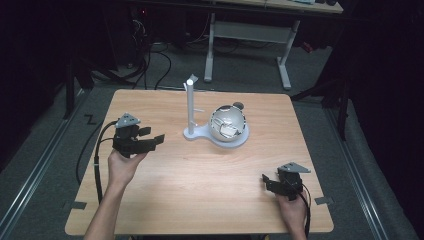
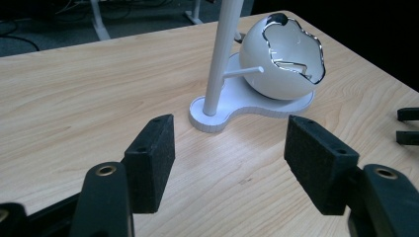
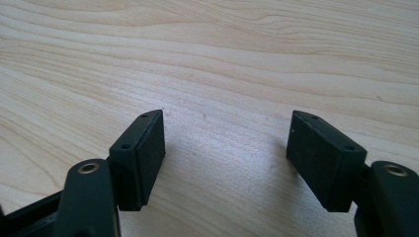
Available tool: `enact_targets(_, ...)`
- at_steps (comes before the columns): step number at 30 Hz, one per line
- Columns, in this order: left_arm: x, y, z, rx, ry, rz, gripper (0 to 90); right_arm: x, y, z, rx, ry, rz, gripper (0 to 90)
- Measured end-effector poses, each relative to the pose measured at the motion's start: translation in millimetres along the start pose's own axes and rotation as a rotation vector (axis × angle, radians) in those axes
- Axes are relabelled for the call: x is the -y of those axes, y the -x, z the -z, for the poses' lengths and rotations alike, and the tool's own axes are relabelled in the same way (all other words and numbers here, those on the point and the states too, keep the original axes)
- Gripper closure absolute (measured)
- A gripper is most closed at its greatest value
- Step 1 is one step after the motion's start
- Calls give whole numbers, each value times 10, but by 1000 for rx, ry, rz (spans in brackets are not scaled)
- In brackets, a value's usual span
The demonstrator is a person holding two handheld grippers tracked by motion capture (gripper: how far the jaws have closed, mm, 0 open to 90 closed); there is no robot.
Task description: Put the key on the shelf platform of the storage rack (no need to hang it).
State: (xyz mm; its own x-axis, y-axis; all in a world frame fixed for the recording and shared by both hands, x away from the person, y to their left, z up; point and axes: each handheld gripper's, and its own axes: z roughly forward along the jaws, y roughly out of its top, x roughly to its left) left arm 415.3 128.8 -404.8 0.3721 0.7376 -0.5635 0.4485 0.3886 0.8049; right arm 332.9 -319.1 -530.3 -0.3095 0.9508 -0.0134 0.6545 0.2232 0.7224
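Observation:
A white stand [image 1: 192, 131] with an upright pole [image 1: 190, 102] and a side peg sits mid-table, far half. On its base rests a white ball-shaped shell [image 1: 227, 123] with a jagged silver-edged opening; in the left gripper view the shell [image 2: 276, 64] and pole [image 2: 220, 59] lie ahead. My left gripper [image 1: 152, 136] is held open at the table's left, pointing toward the stand, nothing between its jaws. My right gripper [image 1: 265, 181] is open near the front right, low over bare wood [image 3: 222, 74]; its jaw tips [image 2: 407, 126] show at the left gripper view's right edge.
The wooden table [image 1: 200, 200] has its right edge close to my right gripper. Black cables [image 1: 97, 160] trail off the left side. Beyond the table stand a white-legged desk [image 1: 250, 30] and dark floor with more cables.

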Motion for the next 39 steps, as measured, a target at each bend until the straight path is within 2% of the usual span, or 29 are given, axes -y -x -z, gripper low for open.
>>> enact_targets(6, 5, -50, 84, -4, 16, 13, 370, 0, -1, 0, 0, 0, 0, 314)
enact_targets(14, 25, -124, 163, -13, 16, 42, 369, 0, -1, 0, 0, 0, 1, 313)
enact_targets(19, 53, -163, 197, -27, 9, 45, 365, 0, -1, 0, 1, 0, 1, 314)
enact_targets(39, 198, -275, 334, -32, 5, 93, 363, 0, -1, 0, 1, 0, 1, 313)
